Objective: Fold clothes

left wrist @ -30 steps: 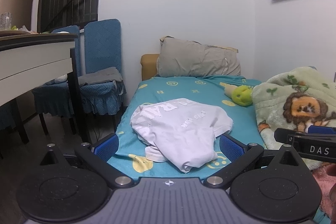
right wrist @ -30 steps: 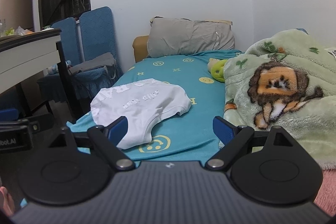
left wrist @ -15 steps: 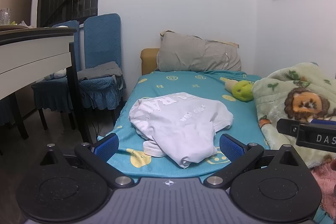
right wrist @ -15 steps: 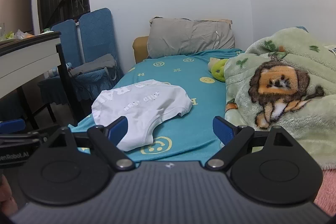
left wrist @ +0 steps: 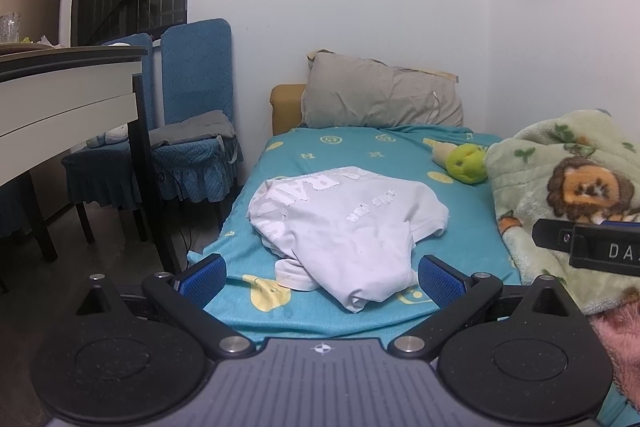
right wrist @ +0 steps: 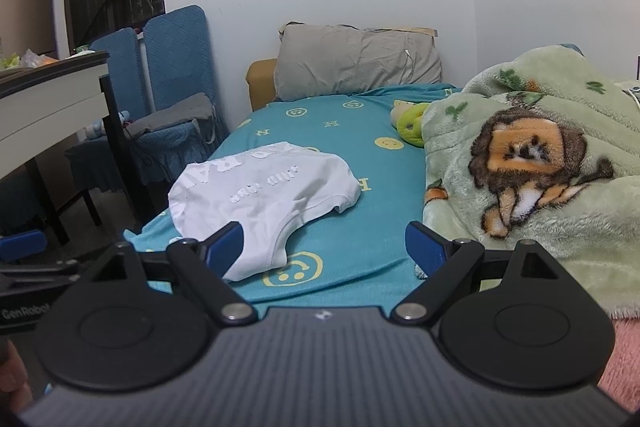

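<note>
A white T-shirt (left wrist: 344,223) lies crumpled in a loose heap on the near left part of my bed (left wrist: 360,155), on the teal smiley-print sheet, one hem bunched toward the near edge. Raised white lettering runs across it, too folded over to read.

My left gripper (left wrist: 320,277) hangs short of the bed's near edge with its blue fingers (left wrist: 202,277) spread wide and nothing between them. My right gripper (right wrist: 324,251) is the same, its fingers (right wrist: 426,251) wide apart and bare.

A green lion blanket (right wrist: 532,163) piles along the right side, half hiding a green plush toy (left wrist: 466,163). A grey pillow (left wrist: 380,103) closes the far end. Open sheet lies between shirt and blanket. Left of the bed, blue chairs (left wrist: 192,131) and the counter (left wrist: 68,87) stand close.
</note>
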A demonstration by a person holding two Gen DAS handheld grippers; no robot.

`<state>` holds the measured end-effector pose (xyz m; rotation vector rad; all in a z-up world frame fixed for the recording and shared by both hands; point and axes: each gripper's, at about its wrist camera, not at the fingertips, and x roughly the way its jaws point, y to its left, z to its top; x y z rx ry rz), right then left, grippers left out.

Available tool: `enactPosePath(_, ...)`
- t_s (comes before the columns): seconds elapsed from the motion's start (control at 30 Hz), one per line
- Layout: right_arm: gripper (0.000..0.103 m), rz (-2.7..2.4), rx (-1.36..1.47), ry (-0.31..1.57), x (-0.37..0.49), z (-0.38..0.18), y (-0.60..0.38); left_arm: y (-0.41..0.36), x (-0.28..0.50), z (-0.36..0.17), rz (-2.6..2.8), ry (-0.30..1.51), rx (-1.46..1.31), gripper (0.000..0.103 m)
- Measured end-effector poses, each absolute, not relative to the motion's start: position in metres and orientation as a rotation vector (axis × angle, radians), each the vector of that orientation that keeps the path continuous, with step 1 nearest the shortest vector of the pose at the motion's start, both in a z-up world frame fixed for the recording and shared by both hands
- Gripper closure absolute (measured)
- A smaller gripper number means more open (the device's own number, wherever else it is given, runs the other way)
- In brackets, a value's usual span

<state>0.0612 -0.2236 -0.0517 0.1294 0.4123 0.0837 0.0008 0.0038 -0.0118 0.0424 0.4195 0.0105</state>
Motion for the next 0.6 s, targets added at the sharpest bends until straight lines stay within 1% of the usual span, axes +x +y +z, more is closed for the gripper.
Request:
enactPosePath(0.43, 0.014, 0.067, 0.207, 0.411, 0.060, -0.046, -0.238, -0.015, 0.017, -0.030, -0.002, 0.458, 0.135, 0.000)
enactPosePath(0.6, 0.014, 0.052, 0.264, 0.396, 0.062, -0.042, -0.251, -0.045, 0.048, -0.062, -0.051, 0.503, 0.312, 0.000)
